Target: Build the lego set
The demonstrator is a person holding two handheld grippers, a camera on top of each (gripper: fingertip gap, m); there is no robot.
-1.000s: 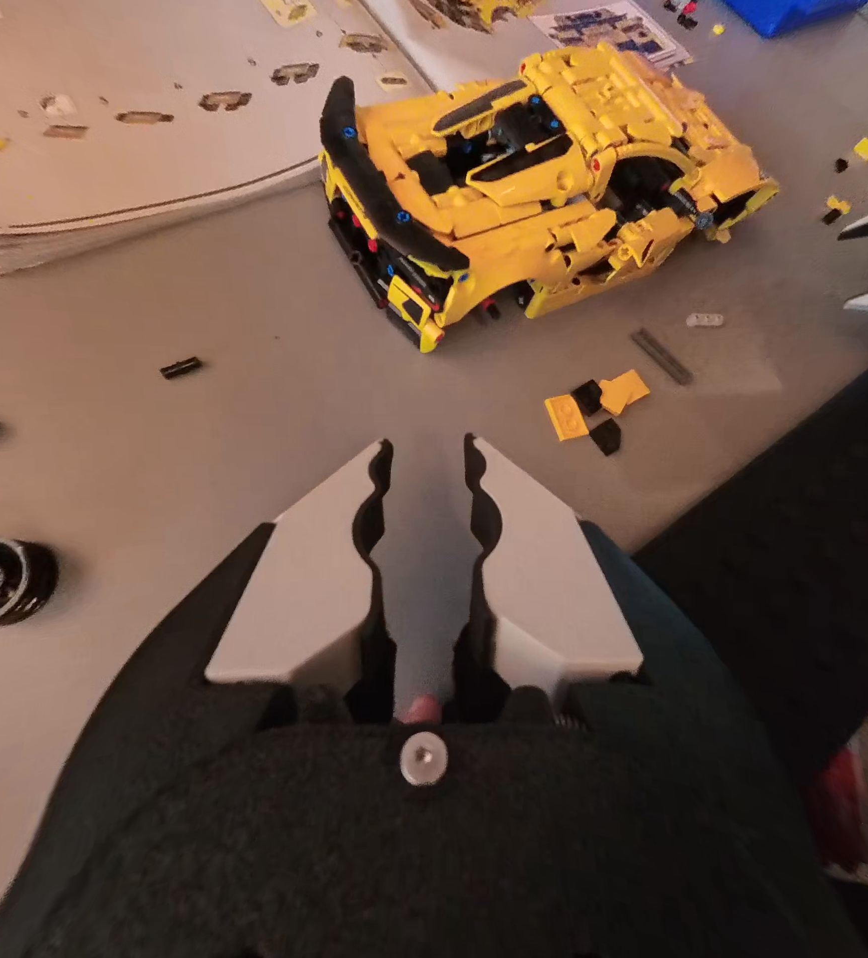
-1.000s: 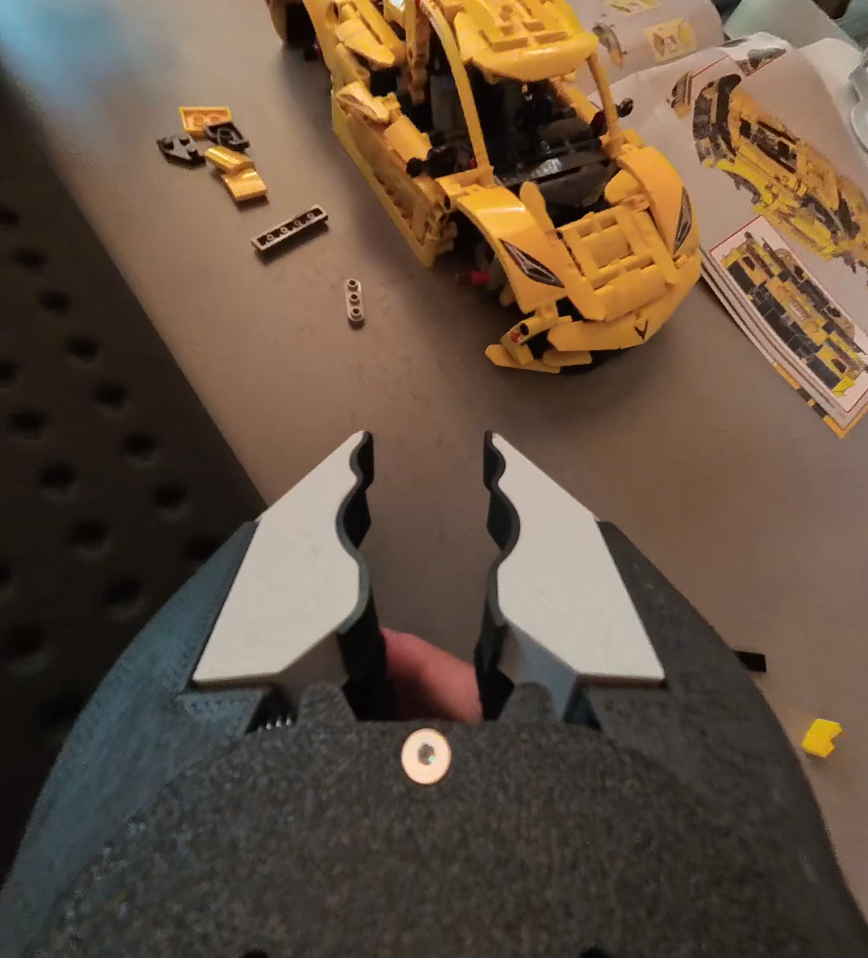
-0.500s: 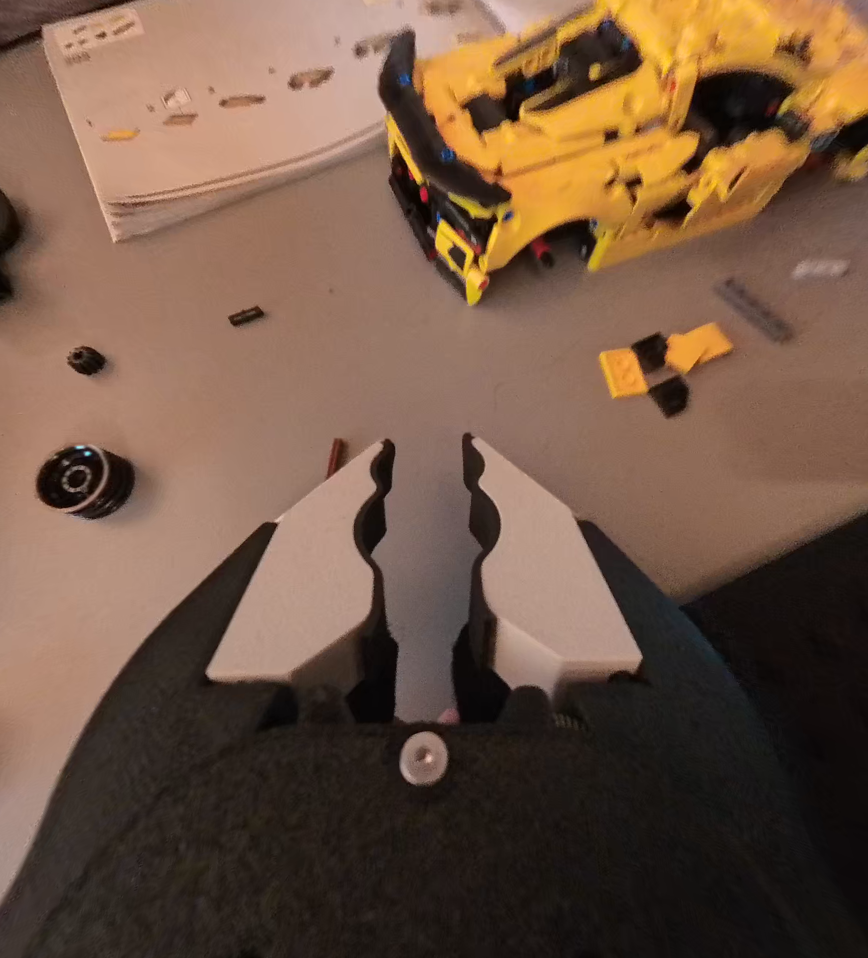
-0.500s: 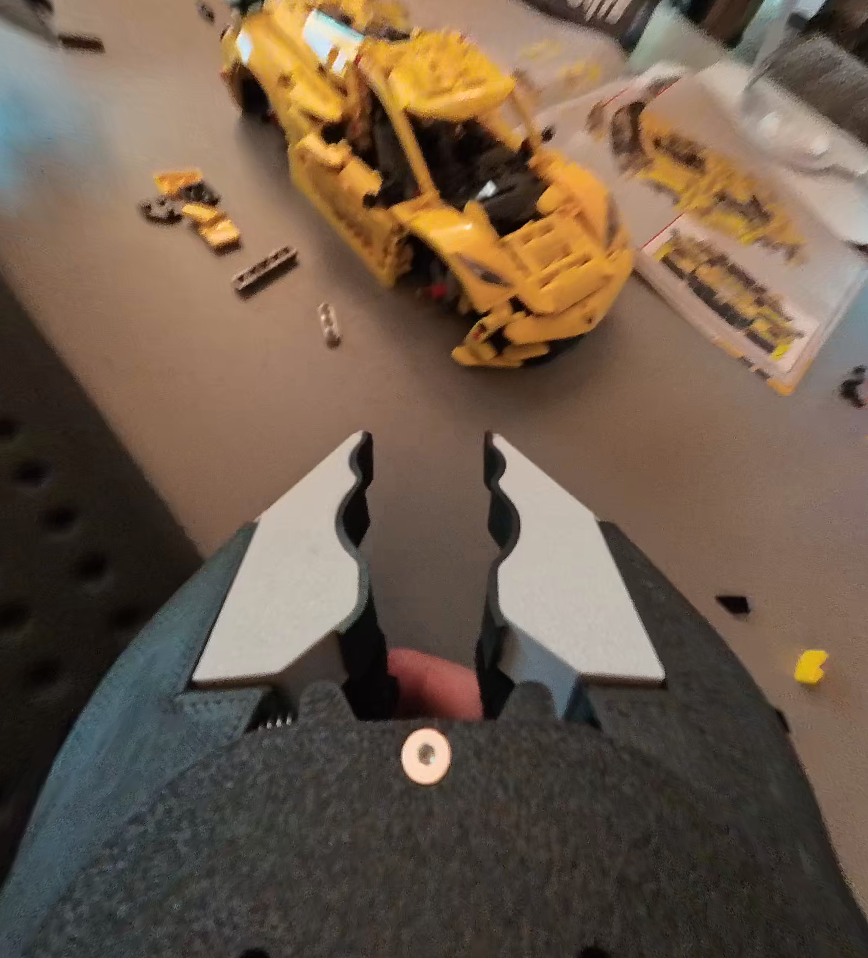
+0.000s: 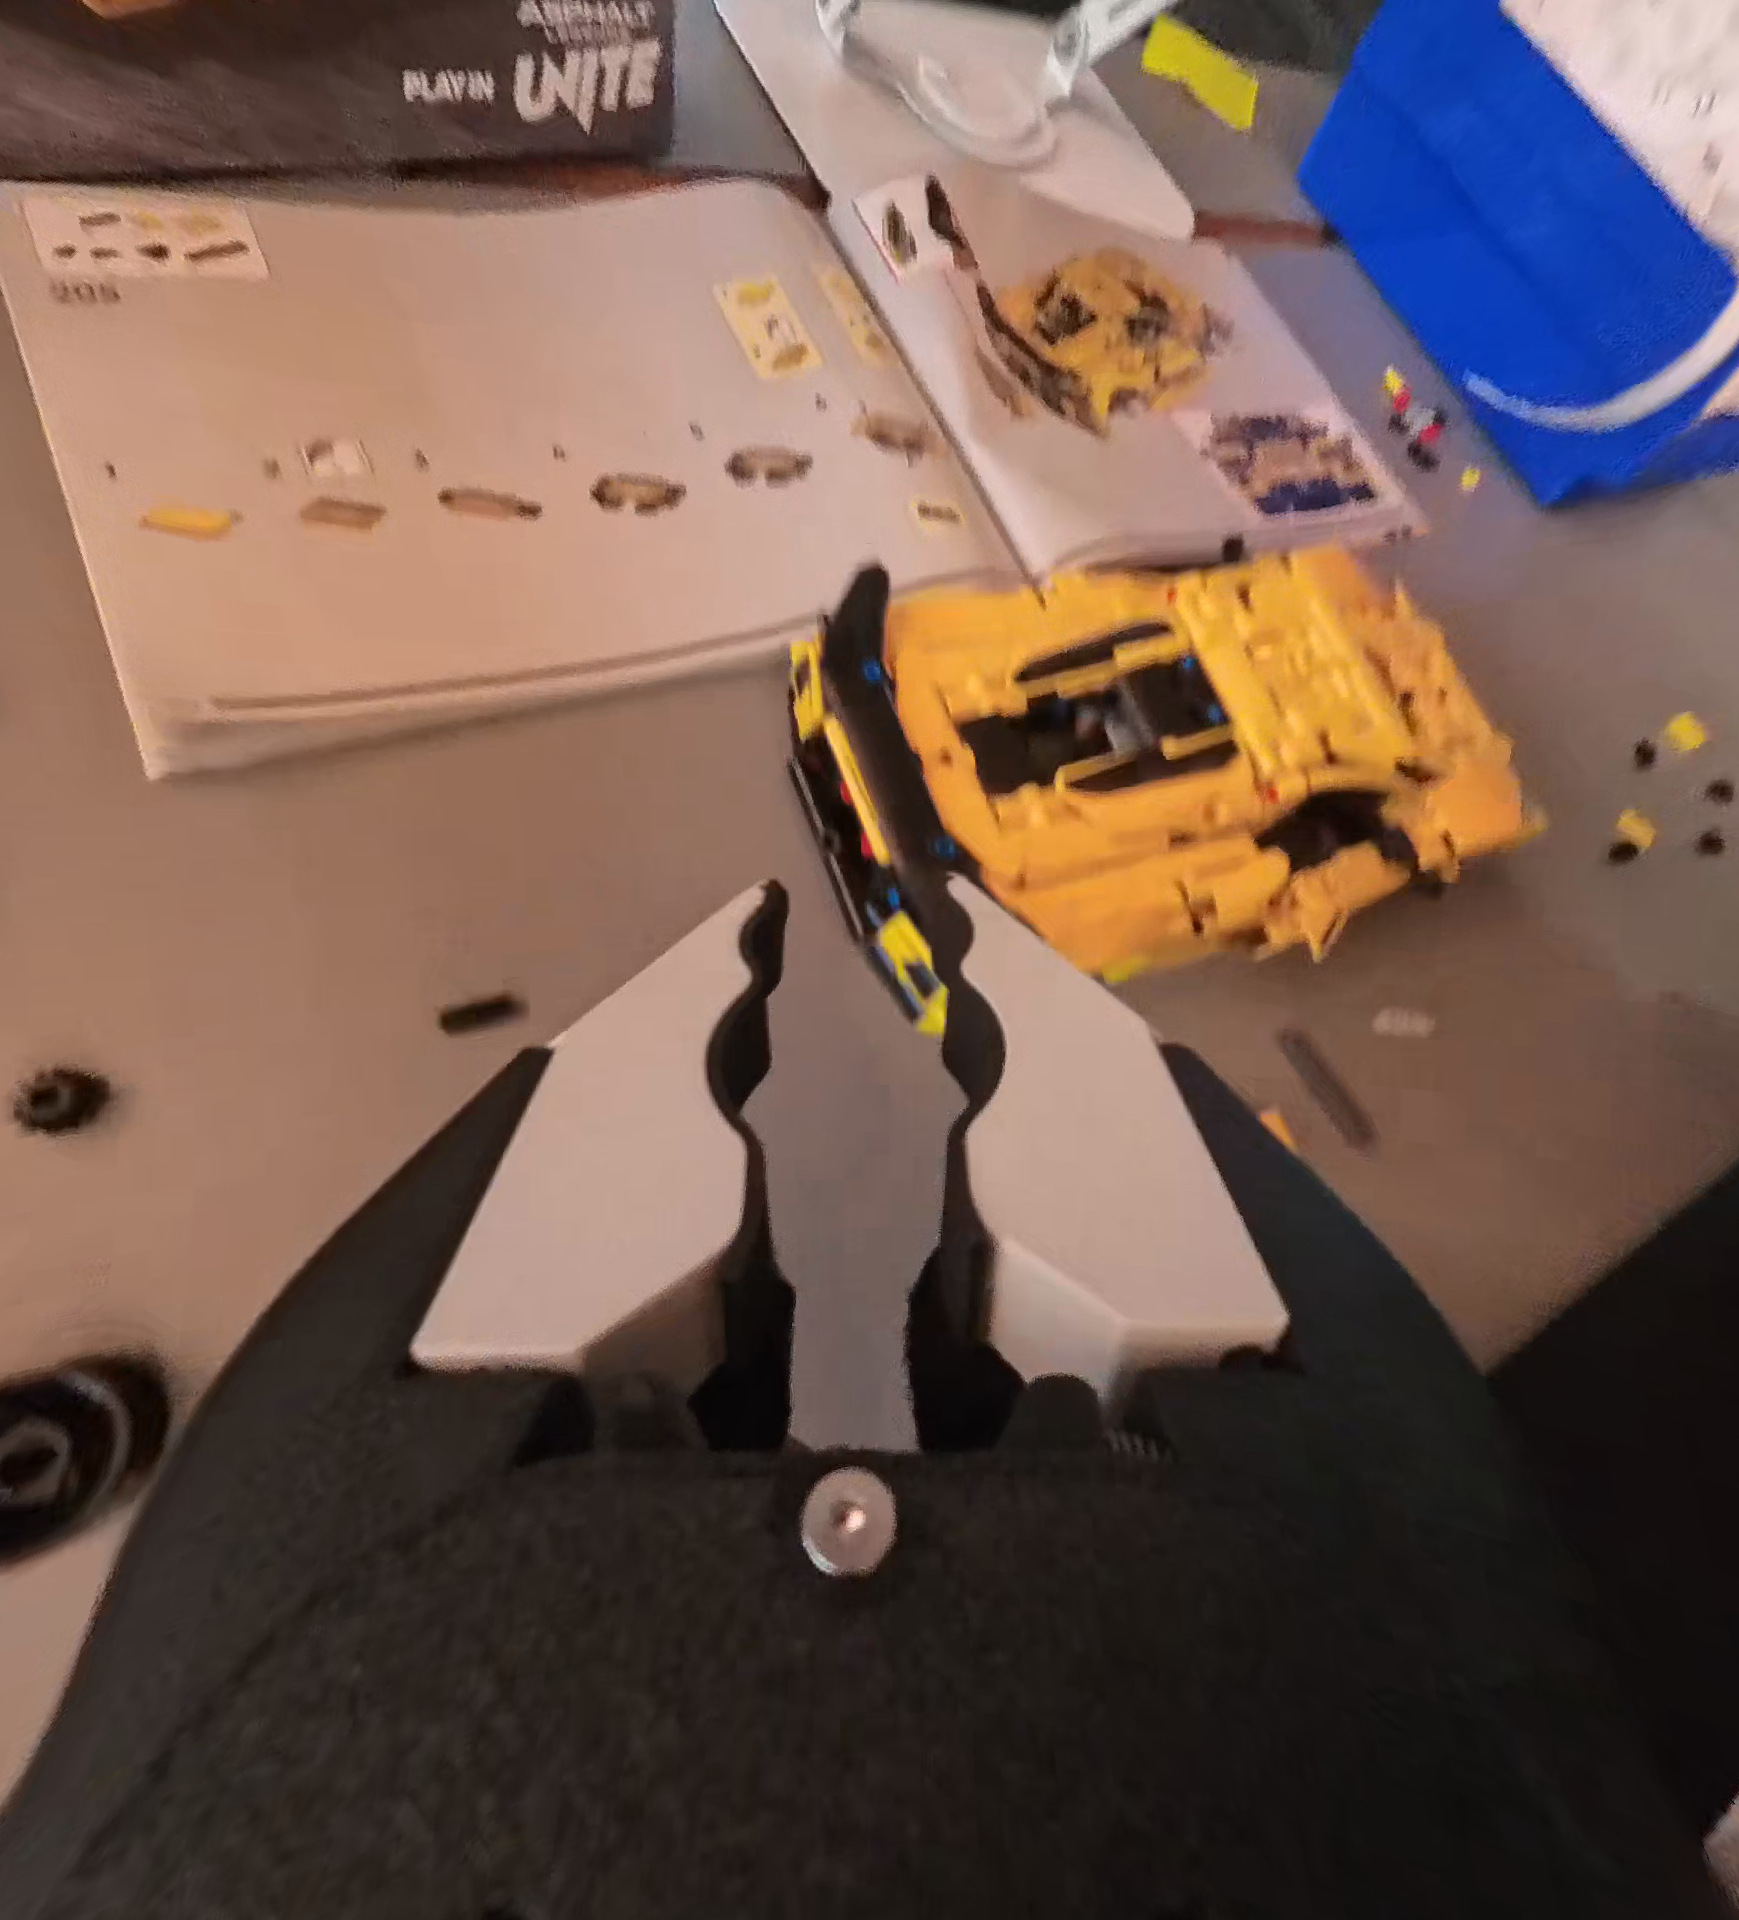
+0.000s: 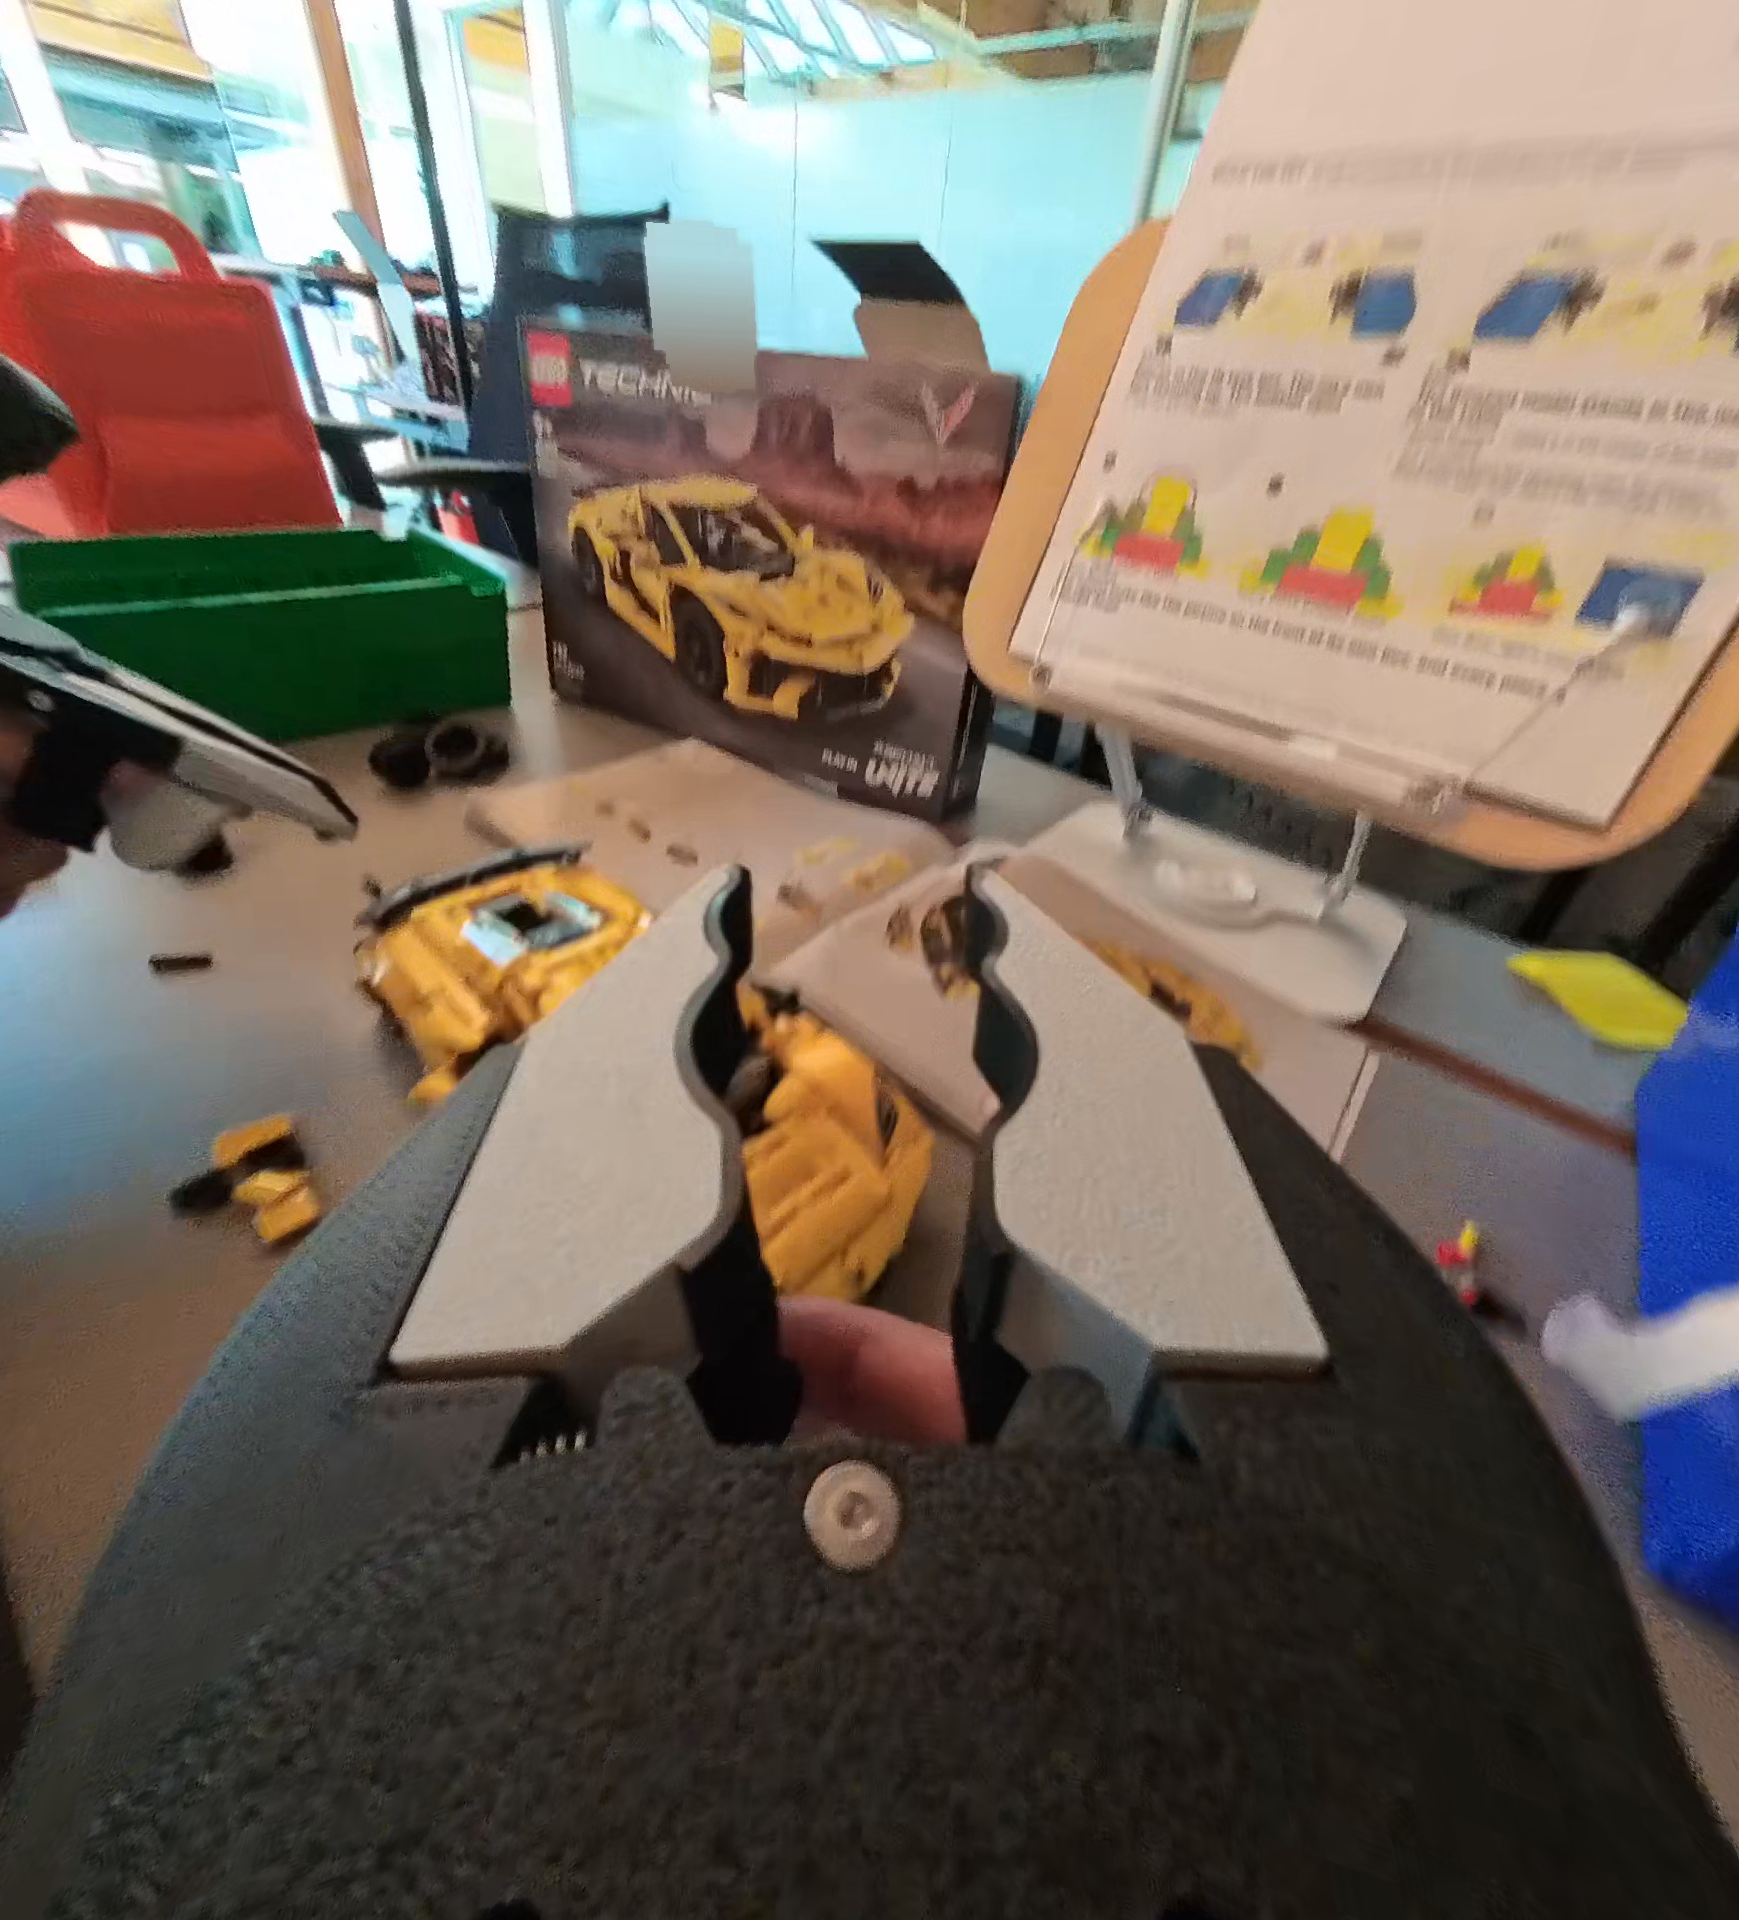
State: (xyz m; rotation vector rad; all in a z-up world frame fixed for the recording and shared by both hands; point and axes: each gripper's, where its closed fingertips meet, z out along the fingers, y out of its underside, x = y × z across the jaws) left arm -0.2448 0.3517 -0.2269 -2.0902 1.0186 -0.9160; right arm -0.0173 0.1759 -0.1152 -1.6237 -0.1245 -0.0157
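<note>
A part-built yellow lego car with a black rear wing stands on the grey table; it also shows in the right wrist view. The open instruction book lies behind it. My left gripper is open and empty, raised above the table just short of the car's rear. My right gripper is open and empty, raised above the car's front. The left gripper also shows at the left edge of the right wrist view. Loose yellow and black pieces lie beside the car.
Black wheels and a small gear lie at the left. The set's box, a green bin, a blue bin and a sheet on a stand ring the table. Small pieces lie right of the car. My hands' fingertips stand some 30 cm from each other.
Both grippers have lifted and tilted up: the left view now looks down on the car and book, the right view now shows the box, stand and room. Both stay open.
</note>
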